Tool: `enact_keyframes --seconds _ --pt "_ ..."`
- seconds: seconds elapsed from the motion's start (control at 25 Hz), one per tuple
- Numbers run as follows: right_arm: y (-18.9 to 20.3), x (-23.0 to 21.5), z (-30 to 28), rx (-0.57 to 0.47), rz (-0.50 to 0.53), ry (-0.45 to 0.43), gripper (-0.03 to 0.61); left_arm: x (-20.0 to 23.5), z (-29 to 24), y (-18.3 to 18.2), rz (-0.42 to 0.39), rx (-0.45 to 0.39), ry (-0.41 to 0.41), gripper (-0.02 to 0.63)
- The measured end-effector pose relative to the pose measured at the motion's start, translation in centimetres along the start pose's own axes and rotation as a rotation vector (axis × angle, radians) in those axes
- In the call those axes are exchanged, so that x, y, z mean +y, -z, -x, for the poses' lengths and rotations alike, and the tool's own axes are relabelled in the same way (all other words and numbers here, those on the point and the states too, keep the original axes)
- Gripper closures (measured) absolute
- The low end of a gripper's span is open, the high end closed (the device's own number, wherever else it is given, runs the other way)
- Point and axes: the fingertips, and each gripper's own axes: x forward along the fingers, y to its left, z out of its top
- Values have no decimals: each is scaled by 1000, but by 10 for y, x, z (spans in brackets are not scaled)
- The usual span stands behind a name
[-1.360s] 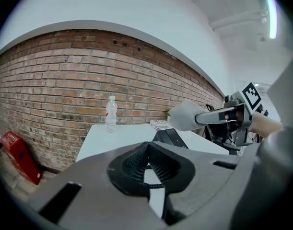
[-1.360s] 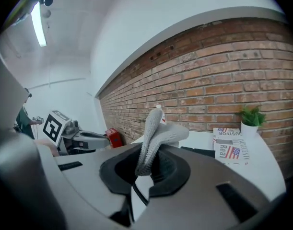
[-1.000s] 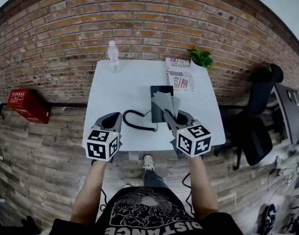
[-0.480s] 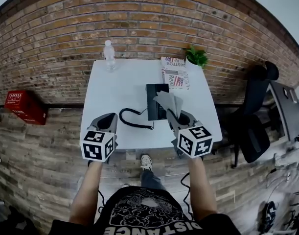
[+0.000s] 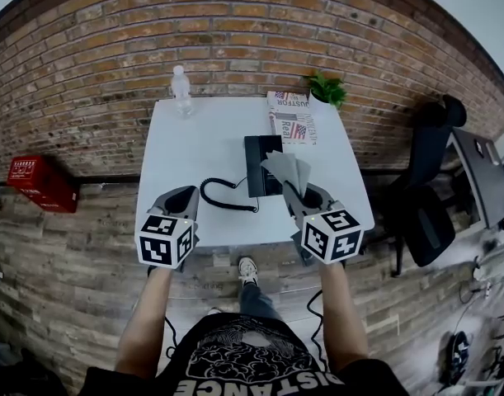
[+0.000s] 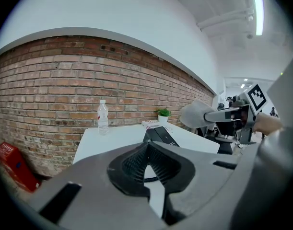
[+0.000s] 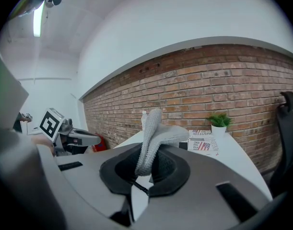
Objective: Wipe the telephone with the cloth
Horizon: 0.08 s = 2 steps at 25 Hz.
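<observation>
Telephone point(image 5: 262, 165): black, centre of white counter point(image 5: 194, 151).
Cloth point(image 7: 151, 138): grey, pinched in right gripper point(image 7: 145, 169) fingers.
Left gripper point(image 6: 146, 164): fingers together, empty.

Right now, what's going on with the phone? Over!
Left gripper shut, empty. Right gripper shut on grey cloth, held off the black telephone. Coiled cord at its left; nothing blocking.

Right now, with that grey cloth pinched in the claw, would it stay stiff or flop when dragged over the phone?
Probably floppy: the cloth folds over and droops above the right claw rather than standing flat. It looks knitted and light, so it would likely mould to the telephone. Its loose end may bunch up.
</observation>
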Motion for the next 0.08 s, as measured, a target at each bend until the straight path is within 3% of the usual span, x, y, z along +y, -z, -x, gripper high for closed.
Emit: enact_keyframes --seconds 0.08 --pt "1 1 1 -1 0 1 568 0 1 2 -1 1 2 607"
